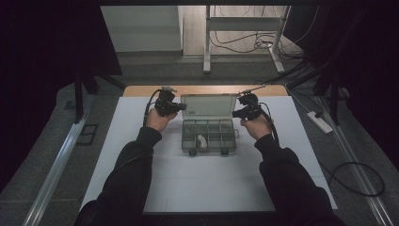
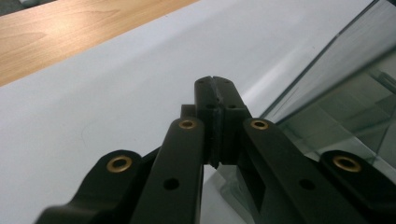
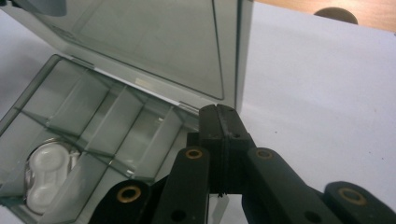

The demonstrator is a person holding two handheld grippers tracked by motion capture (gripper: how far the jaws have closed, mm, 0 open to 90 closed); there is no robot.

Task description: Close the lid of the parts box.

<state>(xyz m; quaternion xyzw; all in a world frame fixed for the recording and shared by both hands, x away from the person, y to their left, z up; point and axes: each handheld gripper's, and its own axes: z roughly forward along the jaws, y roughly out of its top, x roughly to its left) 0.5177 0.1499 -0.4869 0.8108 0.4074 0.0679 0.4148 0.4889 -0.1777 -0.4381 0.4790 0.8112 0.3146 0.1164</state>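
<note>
At the far middle of the white tabletop point(image 1: 141, 155) sits a clear compartment box point(image 1: 209, 136), lid point(image 1: 208, 105) swung up and standing near upright behind the tray. A wooden strip point(image 1: 141, 90) of the table shows past the white sheet.

Left tongs point(image 1: 180, 108): just beside the lid's left edge, level with it. Clenched, jaws pressed flat together, nothing between them; confirmed in the left gripper view point(image 2: 215, 84), where the tips sit over white sheet with the lid's clear edge point(image 2: 327, 70) just to their right. Cannot tell whether they touch the lid.

Right tongs point(image 1: 236, 113): just beside the lid's right edge, mirror of the left. Also clenched and empty; in the right gripper view point(image 3: 219, 112) the tips meet close to the lid's right corner point(image 3: 243, 56). Contact not clear either.

Box contents: tray split by clear dividers into several cells. One white moulded piece point(image 1: 201, 140) lies in a front cell near the middle; in the right gripper view it shows as a rounded two-lobed white part point(image 3: 44, 175) at lower left. Other visible cells look bare.

Both hands point(image 1: 157, 120) are up at lid height, forearms in dark sleeves point(image 1: 127, 169).
</note>
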